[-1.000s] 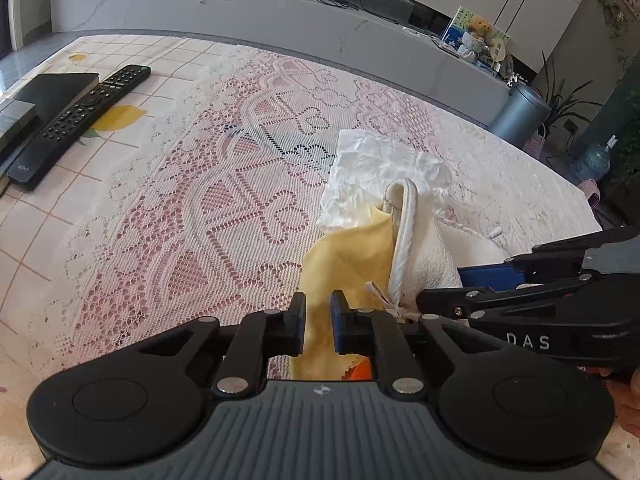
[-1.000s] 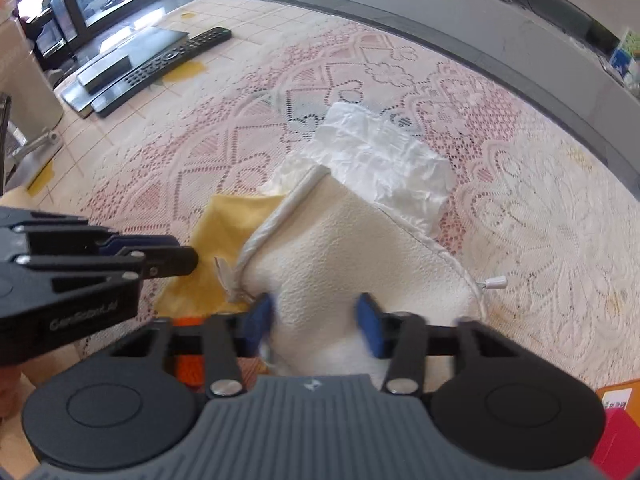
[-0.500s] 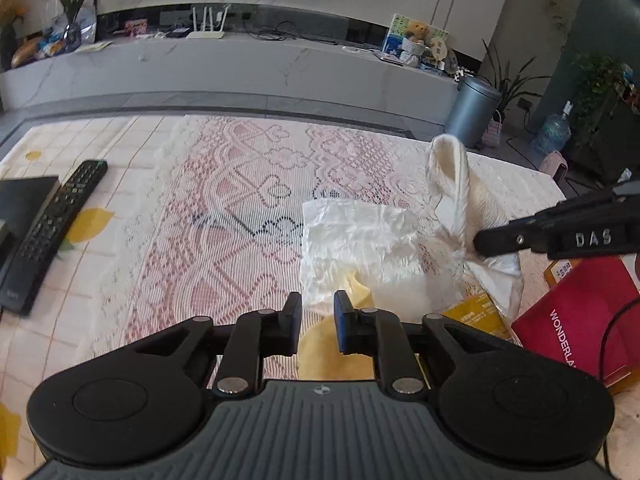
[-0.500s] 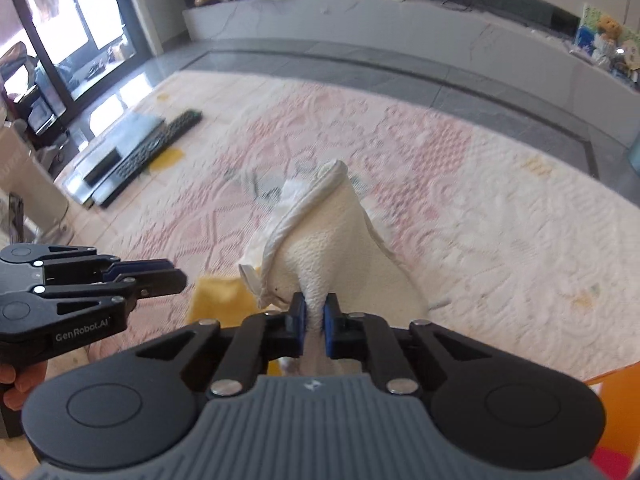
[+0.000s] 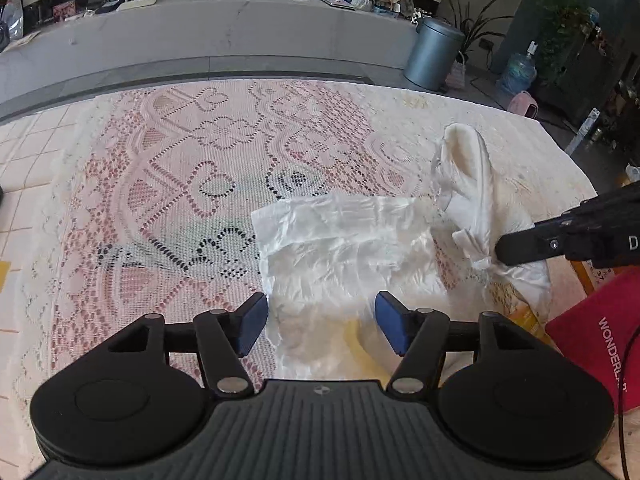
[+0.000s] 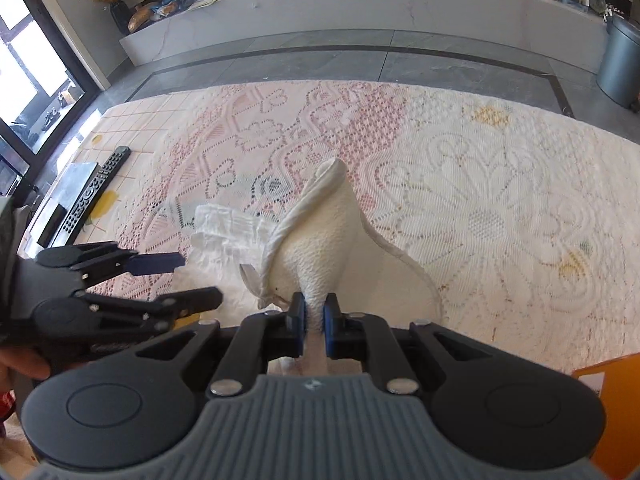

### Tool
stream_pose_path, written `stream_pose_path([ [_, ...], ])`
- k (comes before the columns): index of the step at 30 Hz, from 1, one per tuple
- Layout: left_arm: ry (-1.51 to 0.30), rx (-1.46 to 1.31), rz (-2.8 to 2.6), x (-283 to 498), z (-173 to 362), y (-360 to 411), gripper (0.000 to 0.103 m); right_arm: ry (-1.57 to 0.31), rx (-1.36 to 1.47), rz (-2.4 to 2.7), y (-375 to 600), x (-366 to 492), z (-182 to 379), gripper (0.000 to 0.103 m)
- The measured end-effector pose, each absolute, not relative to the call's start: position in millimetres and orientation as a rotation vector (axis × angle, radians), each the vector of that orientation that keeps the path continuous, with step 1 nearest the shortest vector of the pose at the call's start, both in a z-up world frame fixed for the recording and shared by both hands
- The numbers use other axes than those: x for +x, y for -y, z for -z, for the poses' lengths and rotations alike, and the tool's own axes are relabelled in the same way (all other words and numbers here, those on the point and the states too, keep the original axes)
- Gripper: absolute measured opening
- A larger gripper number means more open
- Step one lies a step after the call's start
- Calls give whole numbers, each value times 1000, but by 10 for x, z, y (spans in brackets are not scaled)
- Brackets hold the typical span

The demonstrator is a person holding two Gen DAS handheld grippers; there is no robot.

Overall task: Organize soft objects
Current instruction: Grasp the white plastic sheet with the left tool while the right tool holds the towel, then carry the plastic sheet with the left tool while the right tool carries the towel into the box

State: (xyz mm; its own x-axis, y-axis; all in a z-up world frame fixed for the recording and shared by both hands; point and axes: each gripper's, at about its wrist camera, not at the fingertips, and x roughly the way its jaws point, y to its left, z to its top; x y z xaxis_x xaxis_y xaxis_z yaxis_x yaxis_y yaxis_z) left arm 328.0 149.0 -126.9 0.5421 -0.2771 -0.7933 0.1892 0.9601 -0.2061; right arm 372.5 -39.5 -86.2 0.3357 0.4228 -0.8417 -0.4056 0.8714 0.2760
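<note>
Pinching a fold of the cream towel (image 6: pixel 328 236), the right gripper (image 6: pixel 315 322) had its blue pads closed tight on the cloth, which rose from them in a peak and draped down to the lace tablecloth (image 6: pixel 500 200) on the far side. Left gripper (image 5: pixel 320 320): jaws opening, nothing between the pads; they hovered above the near edge of the crumpled white sheet (image 5: pixel 344 240), which looked like thin plastic or tissue. A yellow cloth (image 5: pixel 360 336) showed under that sheet, close to the fingers.

Judgement: the towel was being carried off the pile. To do it well, lift until the trailing hem cleared the white sheet, so it would not be dragged along. The left gripper looked placed to take the sheet next. Towel lay directly ahead of the right gripper, just right of the sheet.
</note>
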Motion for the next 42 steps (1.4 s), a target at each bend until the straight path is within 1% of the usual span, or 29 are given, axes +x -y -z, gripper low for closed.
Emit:
stream_pose_path([
  [2, -960, -93, 274, 3314, 1283, -1416, 69, -1119, 33, -551, 392, 3731, 906, 7],
  [4, -957, -43, 242, 3334, 1291, -1334, 45, -1123, 39, -557, 381, 3743, 938, 7],
  [5, -963, -24, 215, 3348, 1296, -1309, 39, -1123, 44, -559, 383, 3746, 947, 7],
  [6, -965, -15, 190, 3370, 1279, -1307, 26, -1121, 51, -560, 393, 3740, 944, 7],
  [7, -967, -16, 176, 3379, 1259, -1313, 19, -1118, 58, -563, 393, 3737, 939, 7],
  [8, -961, -25, 172, 3382, 1240, -1321, 13, -1114, 61, -567, 393, 3729, 930, 7],
  [9, -950, -29, 166, 3374, 1219, -1320, 10, -1109, 63, -568, 393, 3715, 921, 7],
  [16, -765, 7, 101, 3077, 763, -1265, 8, -1022, 81, -576, 493, 3598, 680, 7],
  [27, -547, 64, 36, 2607, -171, -1198, 8, -855, 98, -623, 674, 3186, -160, 7],
  [32, -454, 68, 48, 2233, -500, -999, 8, -783, 93, -637, 822, 2864, -517, 7],
  [42, -315, 106, 140, 1705, -943, -471, 8, -696, 87, -592, 1305, 2243, -977, 7],
])
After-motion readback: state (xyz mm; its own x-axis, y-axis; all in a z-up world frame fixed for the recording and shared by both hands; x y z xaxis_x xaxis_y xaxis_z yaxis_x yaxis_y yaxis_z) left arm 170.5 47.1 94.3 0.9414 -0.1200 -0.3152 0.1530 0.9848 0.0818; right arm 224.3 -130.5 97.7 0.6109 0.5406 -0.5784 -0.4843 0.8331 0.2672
